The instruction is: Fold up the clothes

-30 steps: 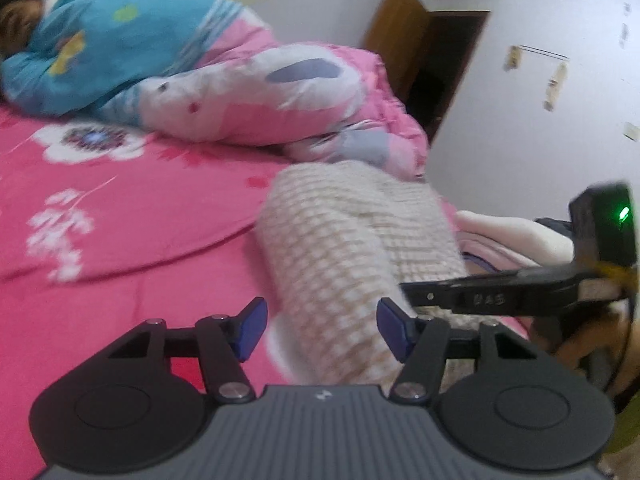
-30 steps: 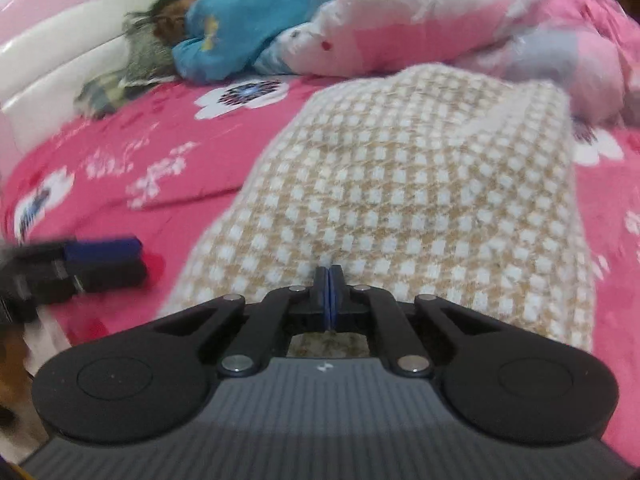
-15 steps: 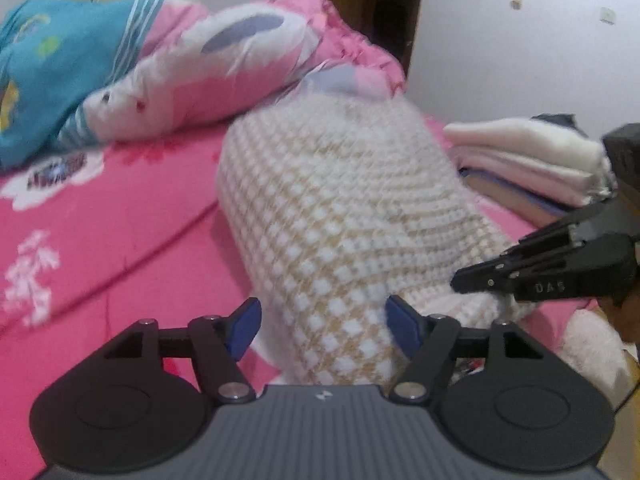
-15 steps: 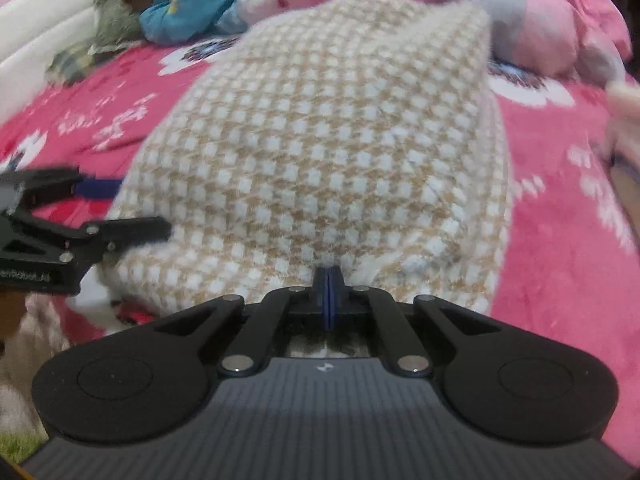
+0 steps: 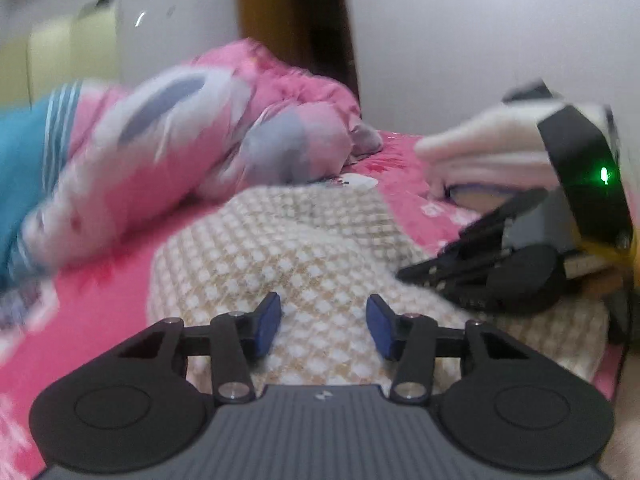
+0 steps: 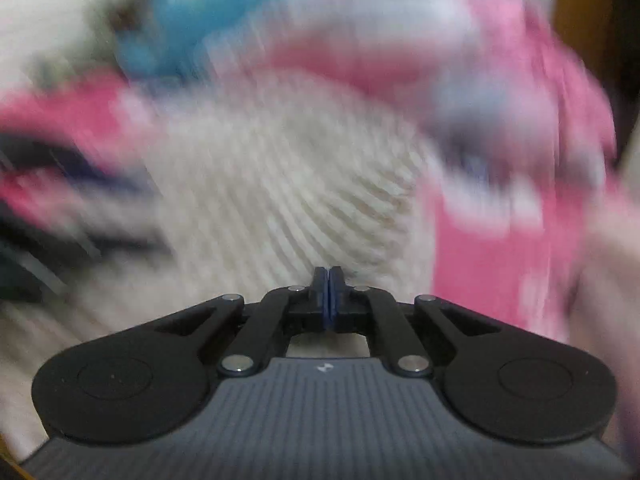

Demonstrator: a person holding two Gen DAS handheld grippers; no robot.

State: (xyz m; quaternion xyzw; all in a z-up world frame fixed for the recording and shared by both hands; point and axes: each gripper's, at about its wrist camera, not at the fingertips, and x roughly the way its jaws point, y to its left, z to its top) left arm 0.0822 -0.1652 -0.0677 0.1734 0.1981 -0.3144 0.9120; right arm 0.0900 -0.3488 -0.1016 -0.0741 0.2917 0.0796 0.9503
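One gripper (image 5: 323, 326) closing, other (image 6: 328, 294) clamped

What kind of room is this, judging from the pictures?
Most likely a bedroom in a home: a bed with a pink floral sheet, a bunched pink quilt, and a stack of folded clothes beside the checked garment.

Ahead of your left tongs (image 5: 322, 326) the checked garment (image 5: 304, 248) covers the bed (image 5: 100, 292); open sheet lies only to its left. The bunched quilt (image 5: 192, 132) blocks the far side. Your right tongs (image 5: 404, 274) and the folded stack (image 5: 480, 152) close off the right. The right wrist view is too blurred to judge clearance.
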